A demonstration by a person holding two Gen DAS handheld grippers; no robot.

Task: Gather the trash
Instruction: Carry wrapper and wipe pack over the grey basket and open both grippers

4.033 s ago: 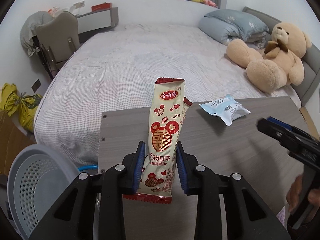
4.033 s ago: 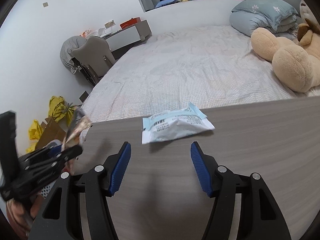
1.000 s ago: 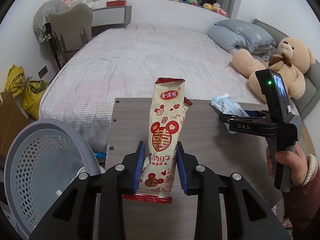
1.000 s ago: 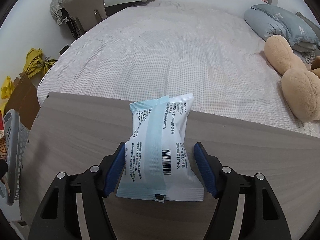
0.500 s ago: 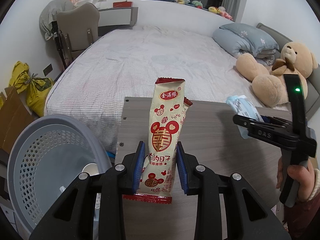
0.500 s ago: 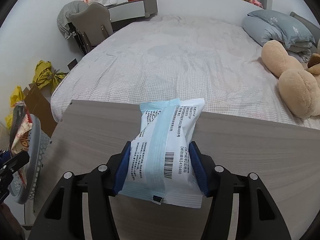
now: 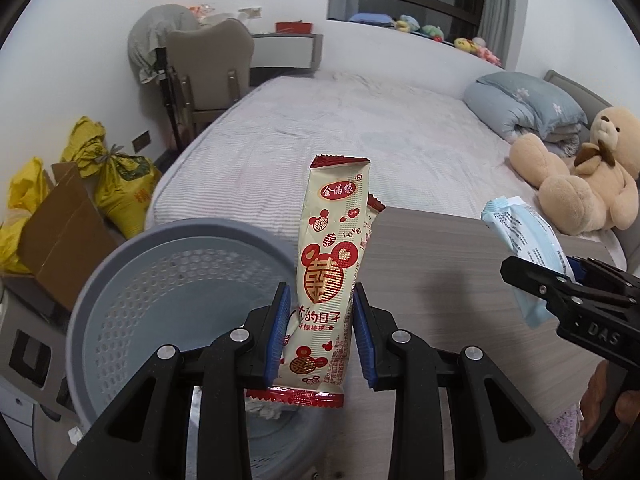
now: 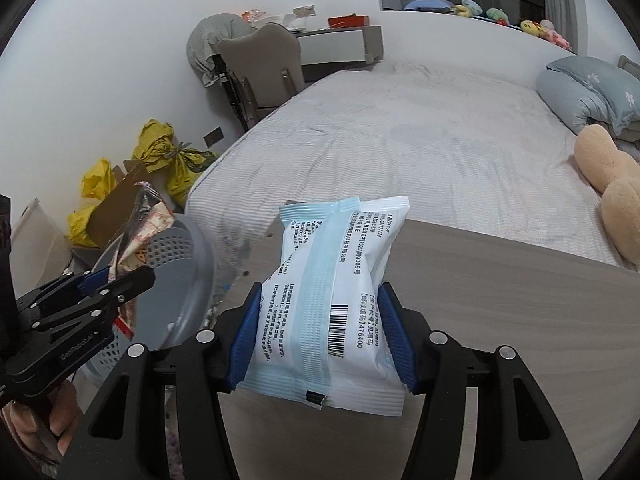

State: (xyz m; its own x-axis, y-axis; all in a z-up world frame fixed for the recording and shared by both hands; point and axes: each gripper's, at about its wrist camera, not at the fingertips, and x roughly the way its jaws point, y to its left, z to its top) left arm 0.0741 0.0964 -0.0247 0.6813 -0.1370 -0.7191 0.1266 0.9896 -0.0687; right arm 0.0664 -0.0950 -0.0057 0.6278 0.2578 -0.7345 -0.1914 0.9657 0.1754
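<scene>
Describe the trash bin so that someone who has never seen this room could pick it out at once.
Start from the wooden table at the foot of the bed. At the table's left end, below its edge, stands the bin, in front of a cardboard box and yellow bags. It is the only round grey plastic container there, its wall dotted with small holes.

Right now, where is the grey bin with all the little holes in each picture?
Left wrist view: the grey perforated bin fills the lower left, just left of the red-and-cream snack wrapper in the left gripper.
Right wrist view: the bin sits at the left edge, partly behind the left gripper.
Shared landmark: the yellow bags by the wall, beyond the bin.
</scene>
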